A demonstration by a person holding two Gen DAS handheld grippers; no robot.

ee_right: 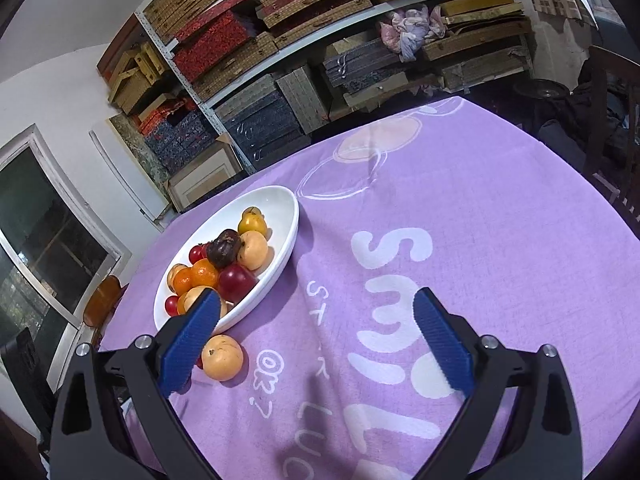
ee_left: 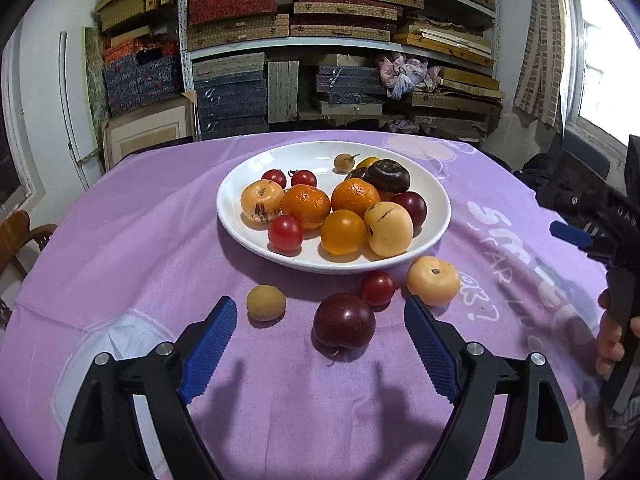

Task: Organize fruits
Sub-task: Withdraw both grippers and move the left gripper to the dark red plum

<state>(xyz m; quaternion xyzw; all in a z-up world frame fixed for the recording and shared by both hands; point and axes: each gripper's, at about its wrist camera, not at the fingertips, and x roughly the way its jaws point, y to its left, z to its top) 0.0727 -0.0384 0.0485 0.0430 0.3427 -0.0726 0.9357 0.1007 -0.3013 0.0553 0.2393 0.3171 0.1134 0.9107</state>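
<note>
A white plate (ee_left: pixel 240 176) holds several fruits: mandarins, cherry tomatoes, pale persimmons and a dark one. On the purple cloth in front of it lie a dark red plum (ee_left: pixel 343 321), a cherry tomato (ee_left: pixel 377 287), a pale orange fruit (ee_left: pixel 433 280) and a small tan longan (ee_left: pixel 266 303). My left gripper (ee_left: pixel 320 312) is open, its blue fingers either side of the plum and longan. My right gripper (ee_right: pixel 316 304) is open and empty over the cloth, right of the plate (ee_right: pixel 286 208); the pale orange fruit (ee_right: pixel 222 357) lies by its left finger.
The right gripper and the hand on it show at the left wrist view's right edge (ee_left: pixel 600 232). Shelves of stacked boxes (ee_left: pixel 320 40) stand behind the table. A wooden chair (ee_left: pixel 16 236) is at the left, a dark chair (ee_right: pixel 612 128) at the right.
</note>
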